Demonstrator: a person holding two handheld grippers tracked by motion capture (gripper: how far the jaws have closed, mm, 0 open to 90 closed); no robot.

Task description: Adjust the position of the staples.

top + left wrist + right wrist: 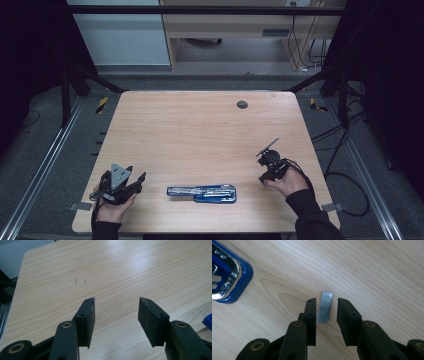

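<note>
Pale wood table (200, 130) under dim light, dark floor and cables around. Blue stapler (202, 193) lying opened flat near the front edge at 6 o'clock, presumably laid out so for loading. Strip of staples (325, 306) flat on the wood at about 4 o'clock, set between the jaws of the right gripper (326, 306); jaws apart, narrow gaps either side, not yet pinching, seemingly lined up for a pickup. Left gripper (116, 305) at 8 o'clock, jaws wide apart over bare wood, holding nothing, likely waiting to steady the stapler.

Blue stapler (227, 277) cut off at the right gripper view's left edge.
</note>
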